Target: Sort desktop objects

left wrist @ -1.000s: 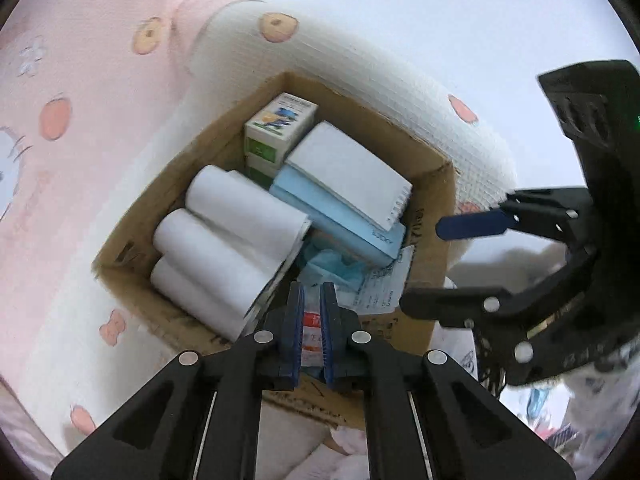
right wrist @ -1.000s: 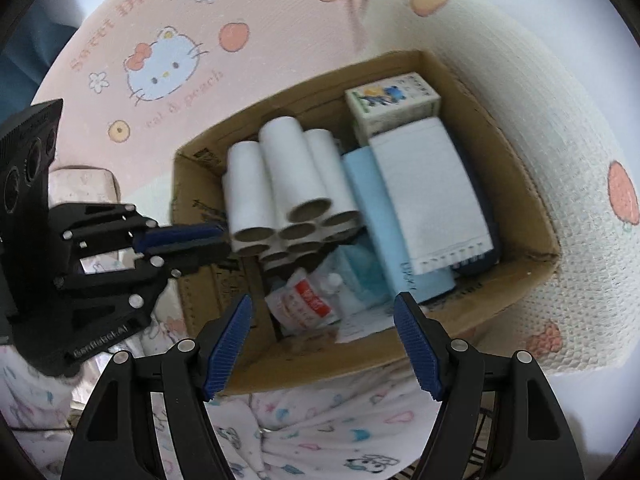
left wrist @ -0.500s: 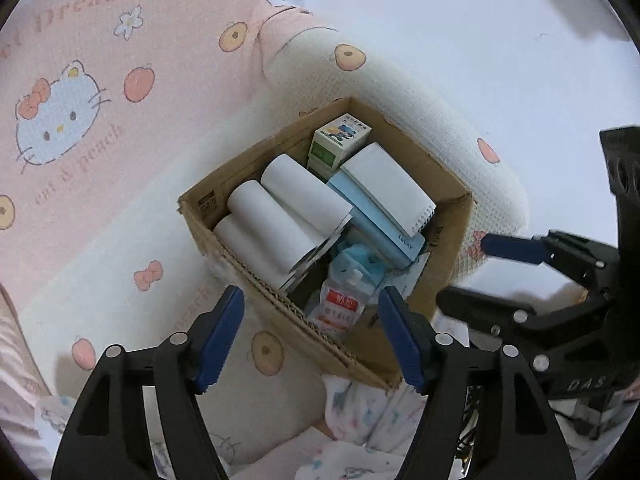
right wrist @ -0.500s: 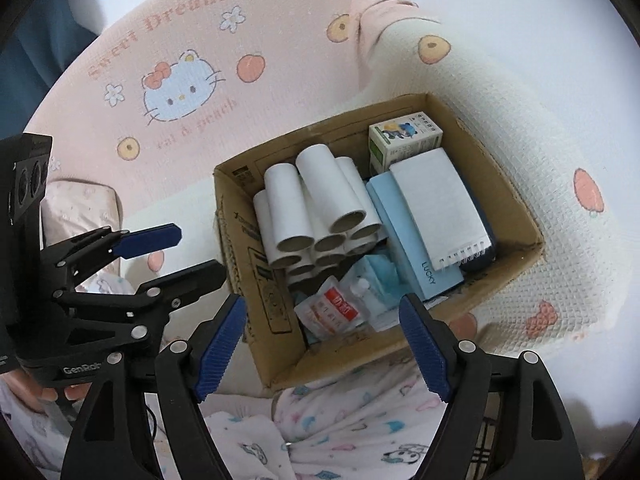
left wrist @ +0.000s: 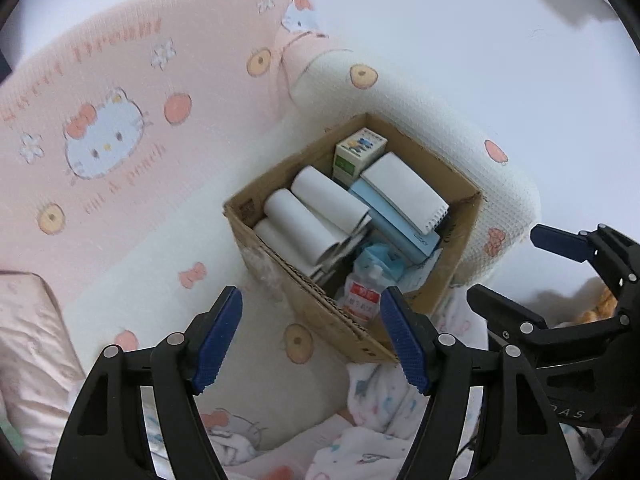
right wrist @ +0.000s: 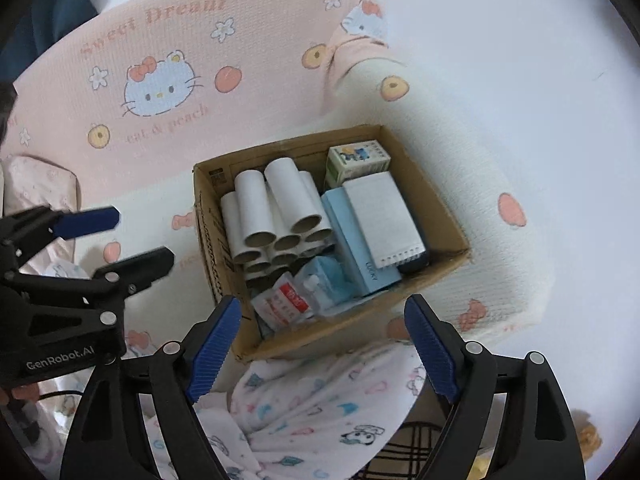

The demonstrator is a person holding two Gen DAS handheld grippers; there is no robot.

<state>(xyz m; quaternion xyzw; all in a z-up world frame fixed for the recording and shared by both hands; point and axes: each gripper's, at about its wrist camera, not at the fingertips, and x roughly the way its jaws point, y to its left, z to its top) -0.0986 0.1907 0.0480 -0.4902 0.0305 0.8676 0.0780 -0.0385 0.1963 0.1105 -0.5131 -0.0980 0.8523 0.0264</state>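
Two empty tools hang over a full box on the bed.

The left tool [left wrist: 310,338] has its jaws spread wide with nothing between them. The right tool [right wrist: 322,354] is opening its jaws, and nothing is between them either. The cardboard box [right wrist: 436,200] sits on the soft pink and white bedding [right wrist: 168,32]. Inside it are white paper rolls [right wrist: 276,204], a blue notebook [right wrist: 352,240], a white notepad [right wrist: 380,216], a small carton [right wrist: 358,160] and a little bottle with a red label [right wrist: 290,298]. The bottle lies near the box's front wall. The bed is soft, so a bump from a tool could tip the box and spill things.
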